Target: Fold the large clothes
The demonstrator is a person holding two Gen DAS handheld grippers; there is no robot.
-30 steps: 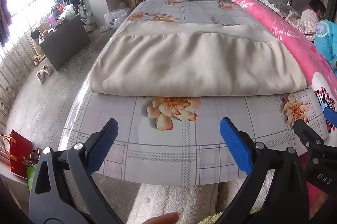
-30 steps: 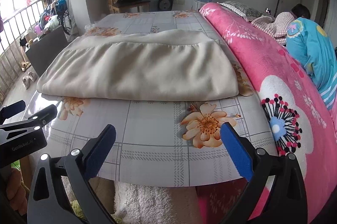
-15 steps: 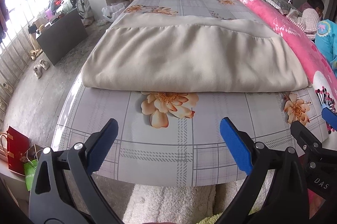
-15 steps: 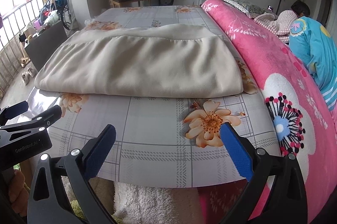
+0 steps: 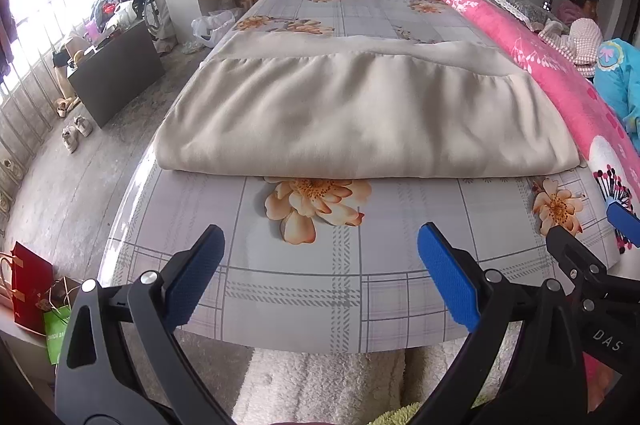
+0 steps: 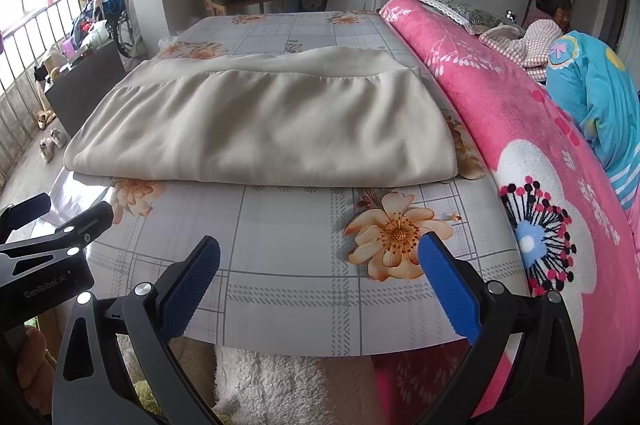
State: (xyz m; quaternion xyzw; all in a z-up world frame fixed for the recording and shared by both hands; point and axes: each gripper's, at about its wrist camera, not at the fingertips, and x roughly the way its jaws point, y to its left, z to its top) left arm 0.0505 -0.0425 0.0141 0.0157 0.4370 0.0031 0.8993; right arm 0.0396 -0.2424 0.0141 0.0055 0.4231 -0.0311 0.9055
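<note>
While the beige cloth point(image 5: 360, 121) lies folded in layers mid-table, against the pink blanket point(image 6: 520, 129), my left gripper point(image 5: 320, 265) and right gripper point(image 6: 320, 273) hover short of its near fold, both spread and empty. Judged step: approach. Next needs pinching both near corners. No containers hold anything relevant.

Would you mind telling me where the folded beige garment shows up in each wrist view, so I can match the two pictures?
Left wrist: the folded beige garment fills the centre, beyond the open left gripper.
Right wrist: the garment lies centre-left, beyond the open right gripper.
Shared landmark: the pink blanket along its right side.
</note>
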